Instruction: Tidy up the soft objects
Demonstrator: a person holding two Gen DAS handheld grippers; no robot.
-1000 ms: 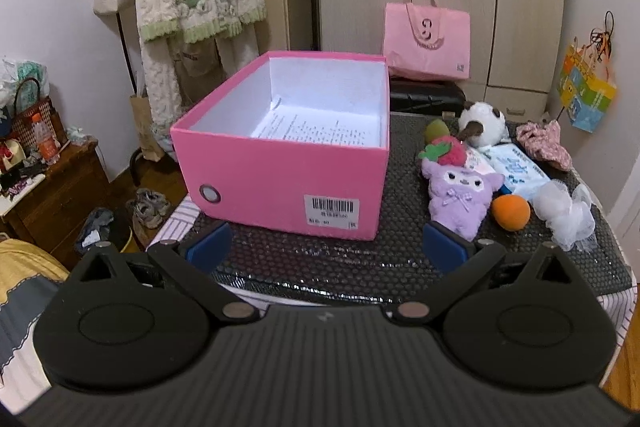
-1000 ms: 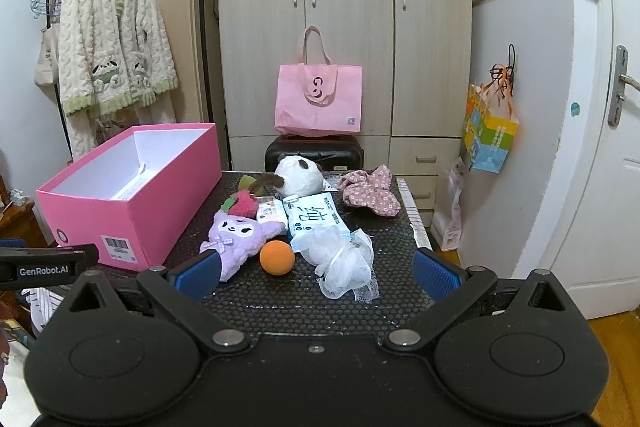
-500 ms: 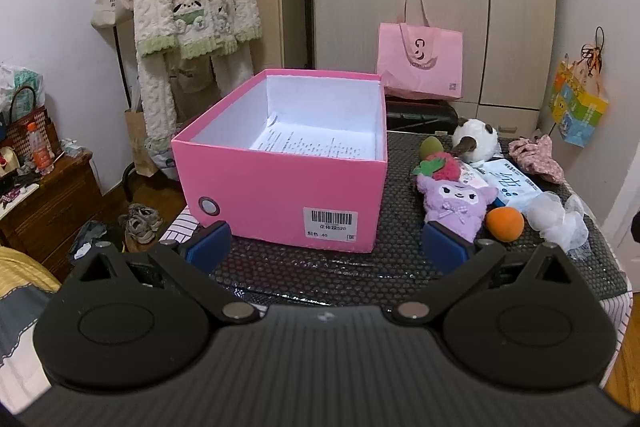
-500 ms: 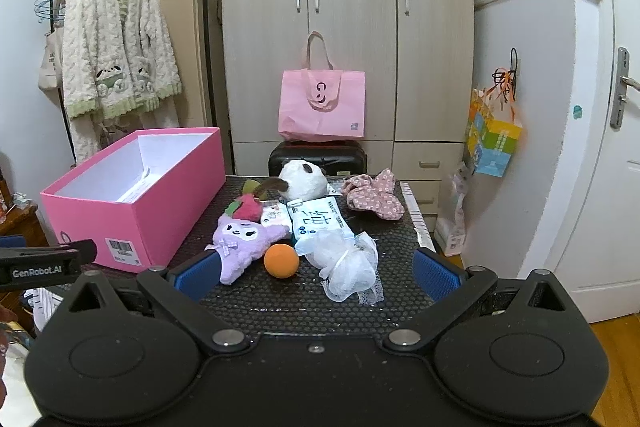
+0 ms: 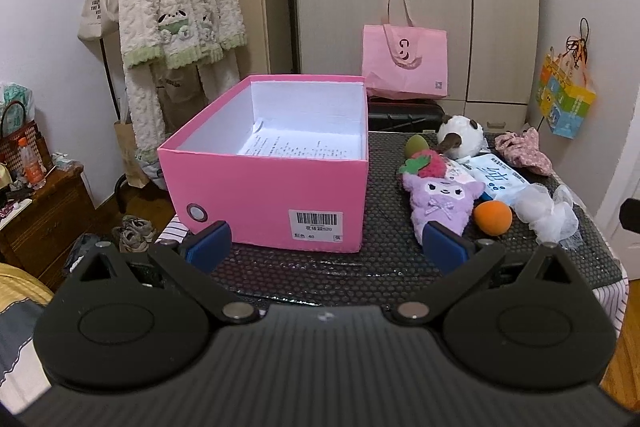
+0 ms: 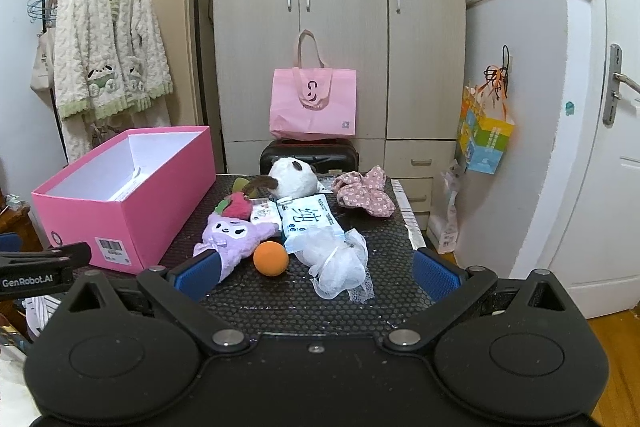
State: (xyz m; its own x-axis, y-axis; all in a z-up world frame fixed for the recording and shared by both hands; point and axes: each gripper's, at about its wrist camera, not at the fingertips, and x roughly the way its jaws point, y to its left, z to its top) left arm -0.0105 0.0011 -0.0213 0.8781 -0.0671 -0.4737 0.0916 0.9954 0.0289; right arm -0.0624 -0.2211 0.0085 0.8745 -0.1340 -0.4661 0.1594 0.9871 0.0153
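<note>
An open pink box [image 5: 280, 203] [image 6: 132, 211] stands on the left of the dark mat, holding only a printed sheet. To its right lie a purple plush [image 5: 440, 199] [image 6: 236, 235], an orange ball [image 5: 493, 217] [image 6: 271, 258], a white mesh puff [image 5: 544, 211] [image 6: 340, 263], a wipes pack [image 5: 496, 179] [image 6: 306, 219], a white panda plush [image 5: 460, 137] [image 6: 292, 179], a red strawberry plush [image 5: 426, 165] [image 6: 236, 205] and a pink floral scrunchie [image 5: 524, 151] [image 6: 364, 193]. My left gripper [image 5: 326, 245] is open in front of the box. My right gripper [image 6: 316, 271] is open before the toys, empty.
The table's mat [image 5: 320, 267] ends just ahead of both grippers. A pink tote bag [image 6: 312, 103] sits on a black case behind the table, before a wardrobe. A coat rack with a fluffy jacket [image 5: 180, 7] stands left; a white door [image 6: 600, 147] is at right.
Both grippers have pulled back and lowered slightly, so the box and toys look a little farther off and lower in view. Nothing on the table has moved.
</note>
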